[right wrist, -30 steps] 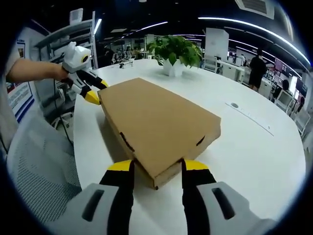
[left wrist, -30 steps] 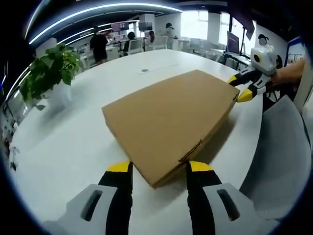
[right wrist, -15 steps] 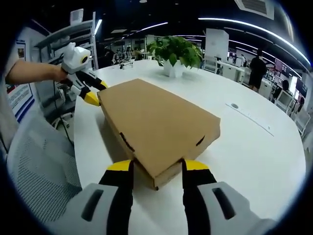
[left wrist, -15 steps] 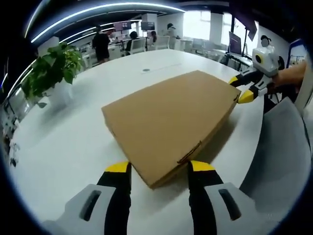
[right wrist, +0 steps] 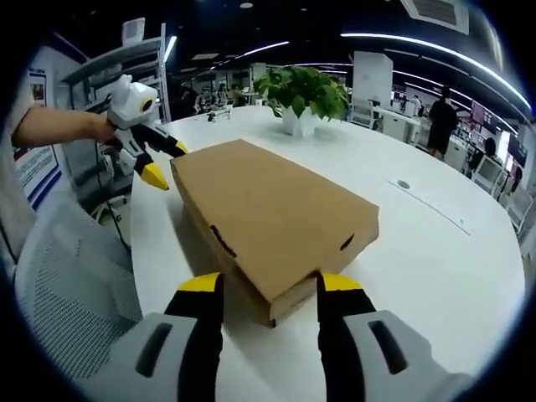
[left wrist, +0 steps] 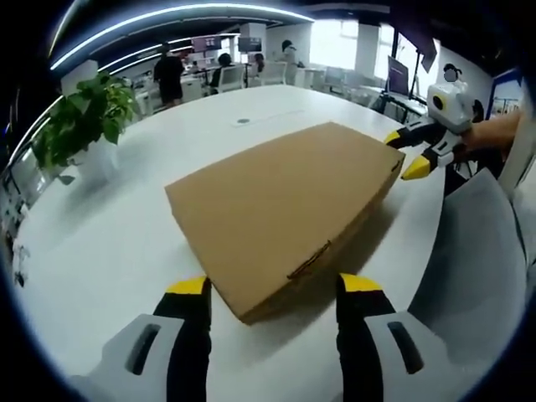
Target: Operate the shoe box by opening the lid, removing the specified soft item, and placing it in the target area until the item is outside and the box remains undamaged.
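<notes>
At the upper left of the left gripper view, a potted plant (left wrist: 84, 117) is seen on the white bench (left wrist: 100, 243). In the middle of the frame the brown shoe box (left wrist: 280, 201) is laid flat on the bench with its lid closed, one corner pointed toward the bottom of the frame. The left gripper (left wrist: 272, 289) is held with its jaws apart at the lower middle, the near corner of the box lying between the yellow tips without being clamped. At the upper right, the right gripper (left wrist: 410, 151) is seen at the far corner of the box, its jaws spread on either side of that corner. A grey mesh chair (left wrist: 477, 268) is shown at the right edge.

At the upper left of the right gripper view, the left gripper (right wrist: 159, 161) is held by a hand (right wrist: 100, 127), its jaws parted beside the far corner of the box (right wrist: 268, 213). At the lower middle the right gripper (right wrist: 270, 286) is opened around the near corner. The plant (right wrist: 301, 92) is seen at the upper middle.
</notes>
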A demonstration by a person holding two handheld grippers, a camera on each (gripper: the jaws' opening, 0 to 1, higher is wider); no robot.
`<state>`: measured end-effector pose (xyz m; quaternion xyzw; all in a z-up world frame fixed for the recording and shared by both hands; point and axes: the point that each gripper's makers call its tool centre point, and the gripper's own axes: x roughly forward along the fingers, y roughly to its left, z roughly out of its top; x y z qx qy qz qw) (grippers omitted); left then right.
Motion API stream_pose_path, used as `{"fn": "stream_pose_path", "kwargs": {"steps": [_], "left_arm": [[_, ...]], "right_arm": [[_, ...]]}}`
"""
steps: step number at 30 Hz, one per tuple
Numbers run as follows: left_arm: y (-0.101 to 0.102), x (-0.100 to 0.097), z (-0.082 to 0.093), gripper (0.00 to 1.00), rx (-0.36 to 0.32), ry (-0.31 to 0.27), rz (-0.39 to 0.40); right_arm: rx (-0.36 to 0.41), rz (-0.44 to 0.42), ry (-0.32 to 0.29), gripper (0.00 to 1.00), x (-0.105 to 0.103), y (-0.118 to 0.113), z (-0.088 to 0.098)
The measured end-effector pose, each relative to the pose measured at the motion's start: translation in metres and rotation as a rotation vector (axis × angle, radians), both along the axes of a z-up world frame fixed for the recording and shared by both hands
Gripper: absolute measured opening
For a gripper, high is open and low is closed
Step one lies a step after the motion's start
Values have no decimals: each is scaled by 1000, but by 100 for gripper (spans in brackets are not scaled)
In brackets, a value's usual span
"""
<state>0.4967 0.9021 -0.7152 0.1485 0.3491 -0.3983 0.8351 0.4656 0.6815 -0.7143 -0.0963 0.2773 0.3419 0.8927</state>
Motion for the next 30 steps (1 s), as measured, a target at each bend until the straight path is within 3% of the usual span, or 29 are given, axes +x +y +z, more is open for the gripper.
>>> {"fn": "stream_pose_path", "kwargs": {"steps": [14,30], "left_arm": [[0,2,19,61,-9,-41,6],[-2,11,50,63,-27,-139,15]], "right_arm": [[14,1,-45,42,0,1,19],[39,-13,-115,41,8,-1,51]]}}
